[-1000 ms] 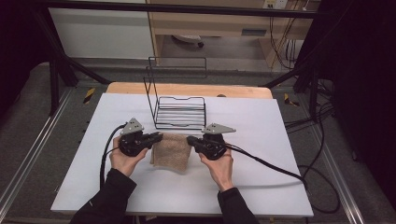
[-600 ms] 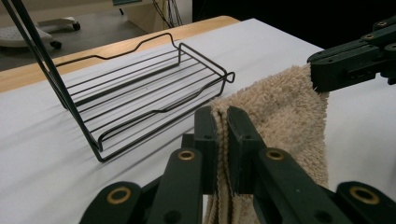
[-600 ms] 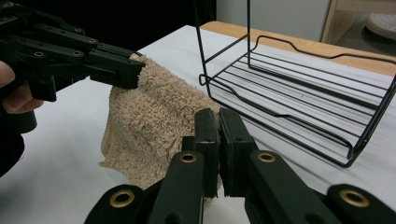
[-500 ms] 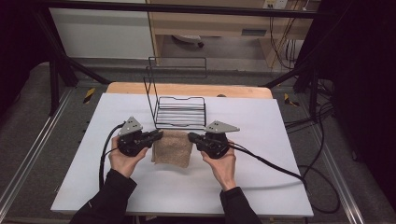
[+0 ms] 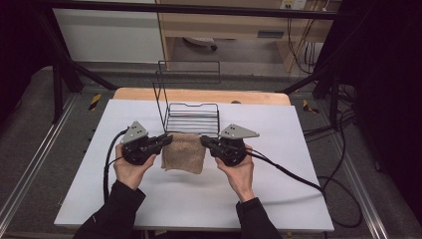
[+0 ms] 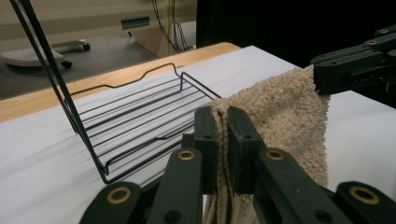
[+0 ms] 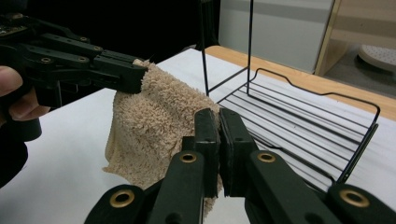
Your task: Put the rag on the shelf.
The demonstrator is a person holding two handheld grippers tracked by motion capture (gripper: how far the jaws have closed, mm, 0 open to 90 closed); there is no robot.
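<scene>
A folded beige towel (image 5: pixel 184 152) hangs between my two grippers just above the white table, its lower edge near the tabletop. My left gripper (image 5: pixel 168 138) is shut on the towel's left top corner (image 6: pixel 222 114). My right gripper (image 5: pixel 203 140) is shut on the right top corner (image 7: pixel 211 112). A black wire rack (image 5: pixel 193 118) with a tall wire back stands right behind the towel. The left gripper view has the rack (image 6: pixel 140 121) to the left of my jaws, and the right gripper view has the rack (image 7: pixel 299 126) to their right.
The white tabletop (image 5: pixel 209 199) extends in front of the towel toward the person. A wooden strip (image 5: pixel 199 95) runs along the far edge. Cables (image 5: pixel 293 177) trail from both grippers over the table, and more lie on the floor at the right.
Both grippers have lifted the towel off the table and carried it a little toward the wire rack. It now hangs from its top corners.
</scene>
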